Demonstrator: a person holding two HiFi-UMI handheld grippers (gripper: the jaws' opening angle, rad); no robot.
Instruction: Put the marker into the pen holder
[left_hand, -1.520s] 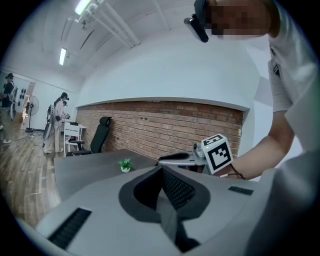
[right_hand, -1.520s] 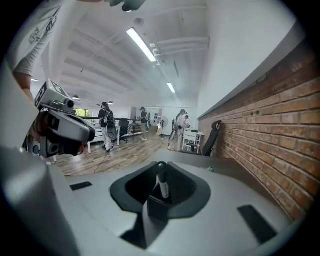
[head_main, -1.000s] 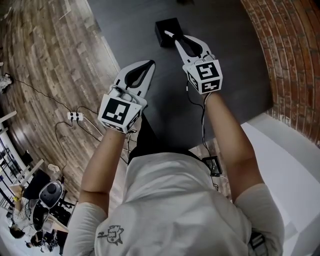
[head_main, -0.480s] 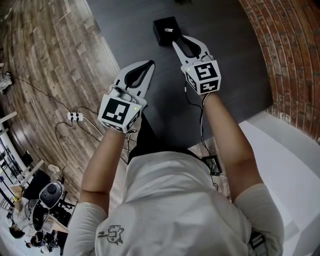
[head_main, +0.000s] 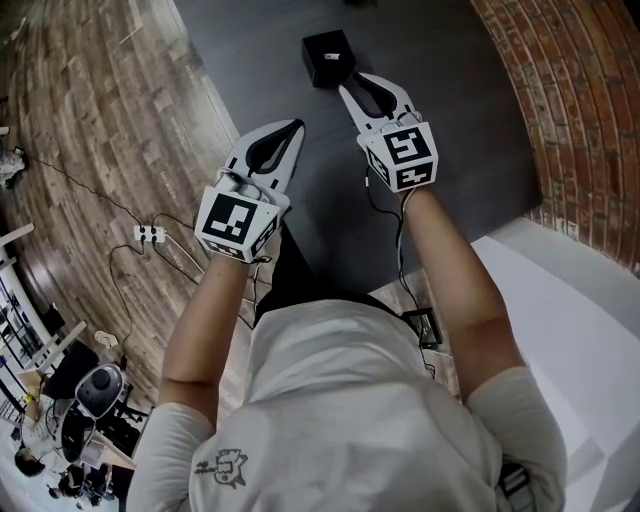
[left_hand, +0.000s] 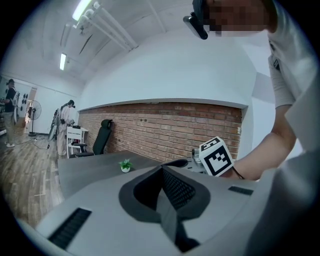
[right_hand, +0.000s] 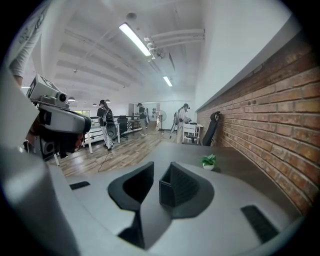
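The black square pen holder (head_main: 325, 60) stands on the dark table (head_main: 460, 110) at the far middle. A white marker (head_main: 336, 58) end shows inside the holder's top. My right gripper (head_main: 350, 86) is just short of the holder, a little to its right. It is open, and in the right gripper view its jaws (right_hand: 156, 173) stand apart with nothing between them. My left gripper (head_main: 298, 126) hovers nearer and to the left, over the table's left edge. Its jaws meet in the left gripper view (left_hand: 162, 172), shut on nothing.
A brick wall (head_main: 570, 90) bounds the table on the right, and a white surface (head_main: 570, 330) lies at the near right. Wood floor (head_main: 90, 120) with cables and a power strip (head_main: 150, 233) is on the left. A small potted plant (right_hand: 208, 161) sits far down the table.
The right gripper held the white marker at the holder's top. It has since let go, drawn back slightly toward me, and the marker now sits in the holder. The left gripper has barely moved.
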